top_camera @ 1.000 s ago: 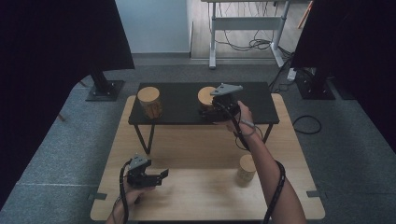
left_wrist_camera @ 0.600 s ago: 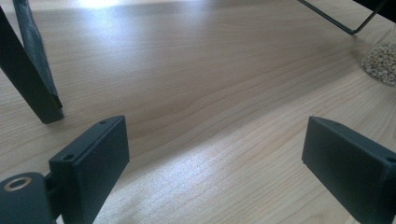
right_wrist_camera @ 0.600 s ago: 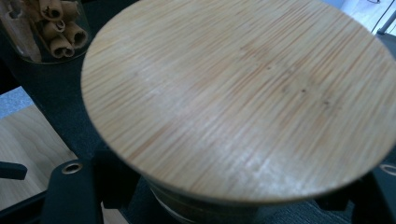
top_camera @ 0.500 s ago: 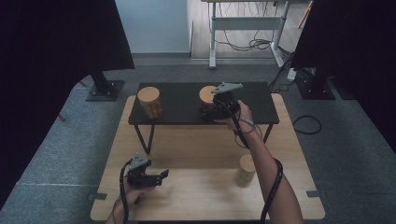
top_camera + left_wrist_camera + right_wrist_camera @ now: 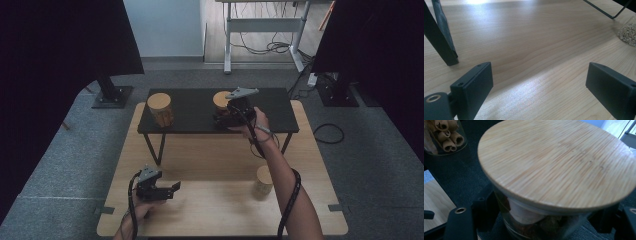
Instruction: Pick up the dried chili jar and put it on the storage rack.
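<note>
A glass jar with a bamboo lid [image 5: 220, 99] [image 5: 556, 162] stands on the black shelf [image 5: 192, 107] over the wooden table. My right gripper [image 5: 223, 118] [image 5: 544, 220] reaches it from the near side, a jaw on each side of the glass below the lid. Its jaws have just been opening slightly, with the jar still between them and the pads against the glass. My left gripper [image 5: 172, 189] [image 5: 539, 77] rests low at the table's near left, open, with only bare wood between its jaws.
A second lidded jar [image 5: 160, 109] [image 5: 445, 135] holding rolled brown sticks stands at the shelf's left end. A third jar [image 5: 262, 182] [image 5: 629, 32] with pale beans stands on the table at the near right. A black shelf leg [image 5: 441, 42] stands beside the left gripper.
The right hand has shifted only slightly at the jar on the shelf. The left gripper has stayed put.
</note>
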`<act>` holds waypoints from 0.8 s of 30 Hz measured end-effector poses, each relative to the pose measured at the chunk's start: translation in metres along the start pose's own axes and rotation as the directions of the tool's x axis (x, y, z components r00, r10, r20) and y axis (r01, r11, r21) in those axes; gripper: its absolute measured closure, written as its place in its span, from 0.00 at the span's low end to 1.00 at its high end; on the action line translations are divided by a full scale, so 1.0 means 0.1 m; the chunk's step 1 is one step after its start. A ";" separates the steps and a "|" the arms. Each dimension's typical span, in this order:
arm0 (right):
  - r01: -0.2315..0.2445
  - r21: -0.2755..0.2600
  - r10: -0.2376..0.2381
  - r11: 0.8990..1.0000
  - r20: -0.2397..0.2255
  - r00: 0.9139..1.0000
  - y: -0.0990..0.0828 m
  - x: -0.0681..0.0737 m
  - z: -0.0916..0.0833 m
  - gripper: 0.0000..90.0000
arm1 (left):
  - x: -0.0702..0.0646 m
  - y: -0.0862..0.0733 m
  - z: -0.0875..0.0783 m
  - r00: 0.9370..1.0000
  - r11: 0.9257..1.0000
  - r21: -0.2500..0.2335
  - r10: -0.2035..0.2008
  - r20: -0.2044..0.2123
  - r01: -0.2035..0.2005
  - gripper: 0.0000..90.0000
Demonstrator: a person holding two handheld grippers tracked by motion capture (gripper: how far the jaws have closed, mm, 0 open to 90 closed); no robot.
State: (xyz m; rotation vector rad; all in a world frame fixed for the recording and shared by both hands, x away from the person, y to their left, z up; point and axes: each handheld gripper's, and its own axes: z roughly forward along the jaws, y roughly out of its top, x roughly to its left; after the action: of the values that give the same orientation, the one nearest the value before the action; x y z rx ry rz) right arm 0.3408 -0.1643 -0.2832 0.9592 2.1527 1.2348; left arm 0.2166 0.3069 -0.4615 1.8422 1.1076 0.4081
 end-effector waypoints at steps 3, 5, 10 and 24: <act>-0.001 -0.002 0.001 1.000 0.002 1.000 0.00 0.01 0.00 0.26 | 0.00 0.00 0.00 1.000 1.000 0.000 0.000 0.000 0.000 0.07; 0.000 -0.002 0.000 1.000 0.003 1.000 -0.01 0.01 0.00 0.26 | 0.00 0.00 0.00 1.000 1.000 0.000 0.001 0.001 -0.001 0.07; 0.000 -0.003 0.000 1.000 0.003 1.000 -0.01 0.01 0.00 0.26 | 0.00 0.00 0.00 1.000 1.000 0.001 0.000 0.000 0.000 0.07; 0.007 0.003 -0.007 1.000 0.017 1.000 0.03 0.10 0.00 0.10 | 0.00 0.00 0.00 1.000 1.000 0.000 -0.001 -0.002 0.001 0.07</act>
State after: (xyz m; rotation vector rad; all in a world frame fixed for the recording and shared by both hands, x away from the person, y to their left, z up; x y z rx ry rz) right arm 0.3357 -0.1555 -0.2812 0.9595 2.1441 1.2160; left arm 0.2164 0.3070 -0.4614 1.8415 1.1106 0.4094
